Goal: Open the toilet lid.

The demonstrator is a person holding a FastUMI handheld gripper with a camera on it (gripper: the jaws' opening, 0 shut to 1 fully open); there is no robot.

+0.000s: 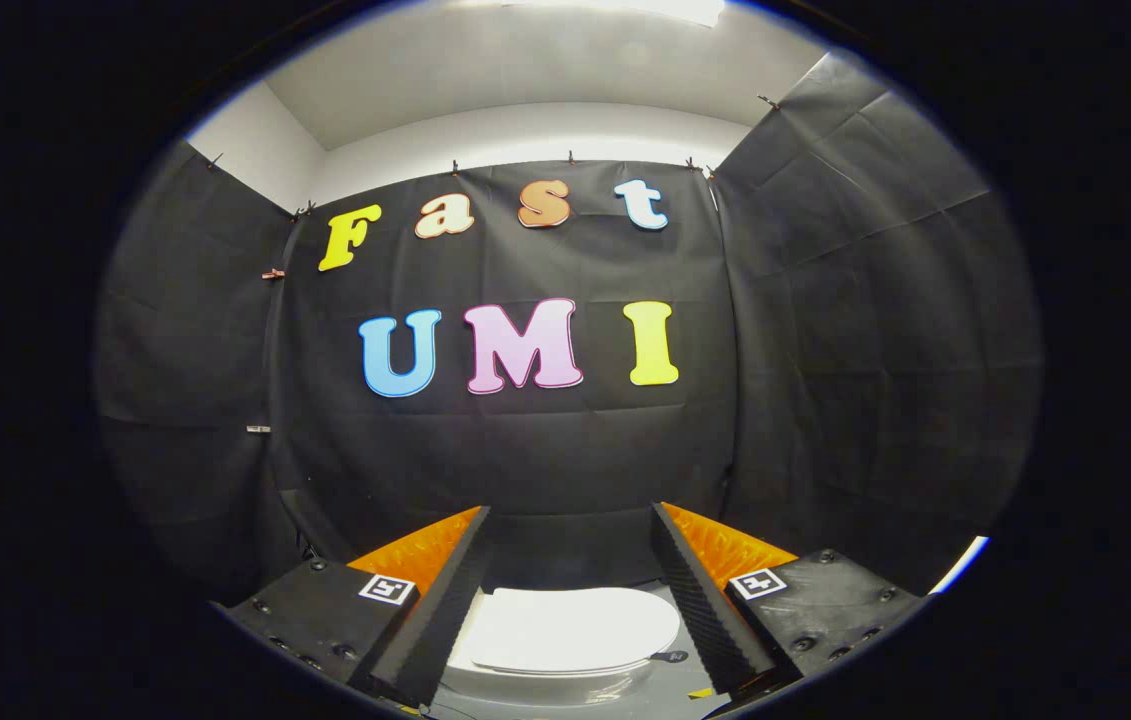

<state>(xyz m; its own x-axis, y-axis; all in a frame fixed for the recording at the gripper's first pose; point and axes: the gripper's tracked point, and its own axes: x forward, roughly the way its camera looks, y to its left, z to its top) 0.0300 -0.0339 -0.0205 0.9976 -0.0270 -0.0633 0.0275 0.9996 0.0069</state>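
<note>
Tongs (570, 525) spread wide, gripping nothing, above the closed toilet lid (570, 630), open space all round.

The gripper (570, 520) points forward, jaws spread wide apart with nothing between them

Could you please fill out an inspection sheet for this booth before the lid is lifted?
Surface: grey floor around the toilet base, with a small yellow scrap by one finger.
Job's things: white toilet lid is down, closed over the bowl, seen between the fingers and below them.
Clutter: small dark item on the floor beside the lid; cannot tell what it is.
Grippers: hand-held gripper open, fingers spread wide, touching nothing, above the lid.
Cables: nothing seen.
Surroundings: black cloth wall clipped up on three sides, white wall and ceiling above.
</note>
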